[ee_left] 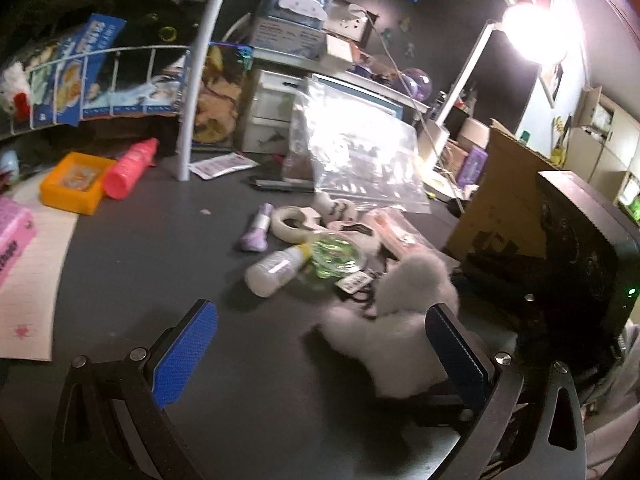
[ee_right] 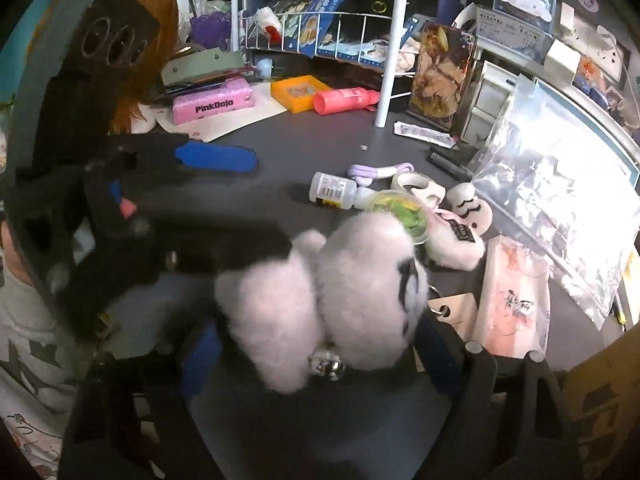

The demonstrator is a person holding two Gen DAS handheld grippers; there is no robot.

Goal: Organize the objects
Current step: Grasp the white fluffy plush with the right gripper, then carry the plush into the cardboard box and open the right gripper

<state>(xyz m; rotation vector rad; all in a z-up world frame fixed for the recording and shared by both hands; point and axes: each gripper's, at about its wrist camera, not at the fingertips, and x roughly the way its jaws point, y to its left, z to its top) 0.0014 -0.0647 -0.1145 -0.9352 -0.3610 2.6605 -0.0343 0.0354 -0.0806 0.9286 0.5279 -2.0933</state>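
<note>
A fluffy white plush toy (ee_right: pixel 320 300) with a black eye patch and a small silver bell lies between the fingers of my right gripper (ee_right: pixel 316 352), which close on it. The same plush (ee_left: pixel 396 320) shows in the left wrist view against the right blue pad (ee_left: pixel 452 344) of my left gripper (ee_left: pixel 316 356), which is open wide. The left gripper (ee_right: pixel 216 160) also shows from the side in the right wrist view. Behind the plush lie a white bottle (ee_left: pixel 276 268), a green-filled clear tub (ee_left: pixel 336 256), a tape roll (ee_left: pixel 290 222) and a purple item (ee_left: pixel 258 228).
A clear plastic zip bag (ee_left: pixel 352 152) stands behind the pile. An orange tray (ee_left: pixel 74 182) and pink bottle (ee_left: pixel 130 168) lie at the left by a white rack pole (ee_left: pixel 192 100). A pink box (ee_right: pixel 212 102) sits on paper. A cardboard box (ee_left: pixel 504 192) and a dark device (ee_left: pixel 580 248) stand at the right.
</note>
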